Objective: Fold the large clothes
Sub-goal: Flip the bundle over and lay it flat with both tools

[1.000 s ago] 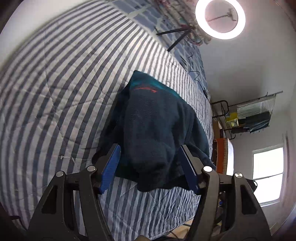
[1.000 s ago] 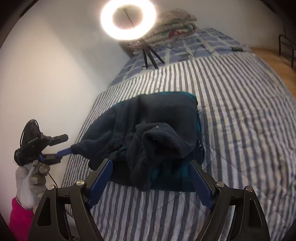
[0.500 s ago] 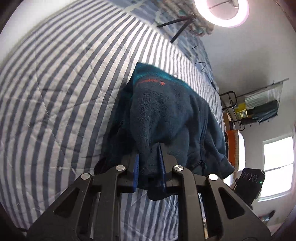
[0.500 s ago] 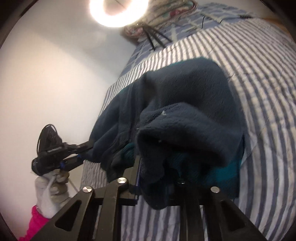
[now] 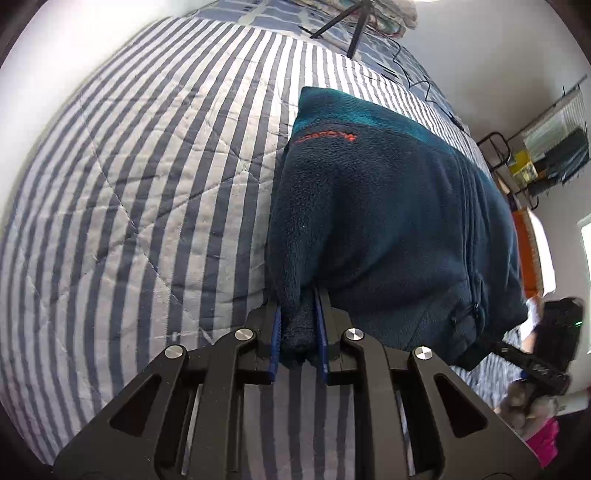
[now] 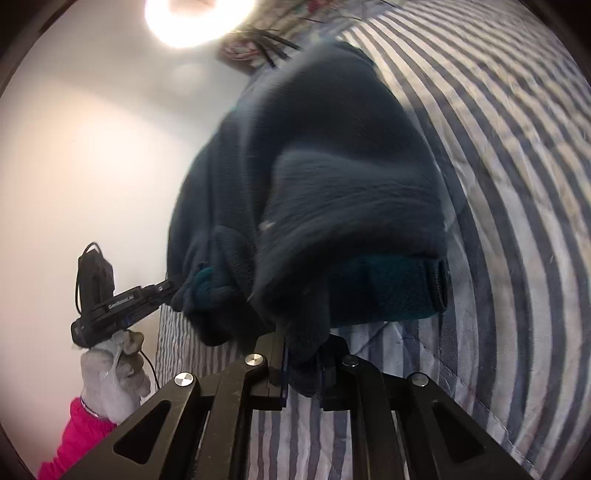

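A dark navy fleece jacket (image 5: 388, 221) with a teal band and orange lettering lies on the striped bed quilt (image 5: 147, 184). My left gripper (image 5: 298, 332) is shut on its near edge and holds it lifted. My right gripper (image 6: 303, 365) is shut on another part of the jacket's (image 6: 332, 166) near edge, raised off the quilt (image 6: 517, 221). The far part of the jacket still rests on the bed. Each gripper shows in the other's view, the right one (image 5: 532, 365) at lower right, the left one (image 6: 122, 302) at left in a gloved hand.
A ring light (image 6: 195, 18) on a tripod (image 5: 351, 26) stands at the head of the bed beside a patterned pillow pile. A metal rack (image 5: 546, 155) with items and a window are to the right. A white wall (image 6: 92, 147) runs along the left side.
Both grippers closed from open onto the jacket's near edge, then lifted it up and toward the far end of the bed. The jacket now fills more of both views.
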`<state>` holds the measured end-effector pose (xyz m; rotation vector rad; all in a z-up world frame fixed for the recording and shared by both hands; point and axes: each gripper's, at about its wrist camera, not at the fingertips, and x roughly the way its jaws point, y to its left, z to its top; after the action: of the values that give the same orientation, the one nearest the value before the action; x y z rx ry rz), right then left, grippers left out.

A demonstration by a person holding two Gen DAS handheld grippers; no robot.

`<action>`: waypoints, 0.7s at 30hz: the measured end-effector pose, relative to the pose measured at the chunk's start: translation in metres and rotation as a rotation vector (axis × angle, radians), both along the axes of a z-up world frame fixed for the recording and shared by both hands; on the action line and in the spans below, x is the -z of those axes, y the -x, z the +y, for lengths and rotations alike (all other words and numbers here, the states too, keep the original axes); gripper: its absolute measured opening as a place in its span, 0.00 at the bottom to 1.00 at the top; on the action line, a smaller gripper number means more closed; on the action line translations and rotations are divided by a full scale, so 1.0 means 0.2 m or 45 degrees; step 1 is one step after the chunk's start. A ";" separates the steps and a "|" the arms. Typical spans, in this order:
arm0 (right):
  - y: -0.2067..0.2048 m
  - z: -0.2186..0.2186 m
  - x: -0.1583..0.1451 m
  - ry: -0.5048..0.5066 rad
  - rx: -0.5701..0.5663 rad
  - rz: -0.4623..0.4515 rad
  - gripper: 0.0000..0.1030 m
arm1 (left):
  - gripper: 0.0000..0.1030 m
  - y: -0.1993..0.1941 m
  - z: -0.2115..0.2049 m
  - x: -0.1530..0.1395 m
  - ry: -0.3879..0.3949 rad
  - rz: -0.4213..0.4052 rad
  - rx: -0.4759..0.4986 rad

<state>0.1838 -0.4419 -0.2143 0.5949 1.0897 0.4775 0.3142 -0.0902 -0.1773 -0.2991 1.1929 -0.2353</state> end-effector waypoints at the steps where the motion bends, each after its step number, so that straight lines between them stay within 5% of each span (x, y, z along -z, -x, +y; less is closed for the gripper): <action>1: 0.02 0.00 -0.04 0.029 -0.019 -0.024 0.18 | 0.19 -0.01 0.00 0.00 -0.004 -0.004 0.005; 5: 0.10 -0.04 -0.19 0.065 -0.039 -0.116 0.61 | 0.24 0.03 0.06 -0.09 0.013 -0.007 -0.005; 6: 0.12 -0.08 -0.22 0.041 -0.022 -0.150 0.65 | 0.24 0.04 0.09 -0.12 0.011 -0.021 -0.021; 13: 0.02 -0.39 -0.21 -0.147 0.193 -0.124 0.71 | 0.24 0.12 -0.02 -0.42 0.070 -0.241 0.040; 21: -0.21 -0.42 -0.12 -0.301 0.210 -0.044 0.65 | 0.24 0.02 -0.43 -0.31 0.218 -0.158 0.264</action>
<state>0.2268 -0.5257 -0.1897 0.8747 0.9488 0.4741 0.3098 -0.1771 -0.1155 -0.3056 1.0826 -0.5312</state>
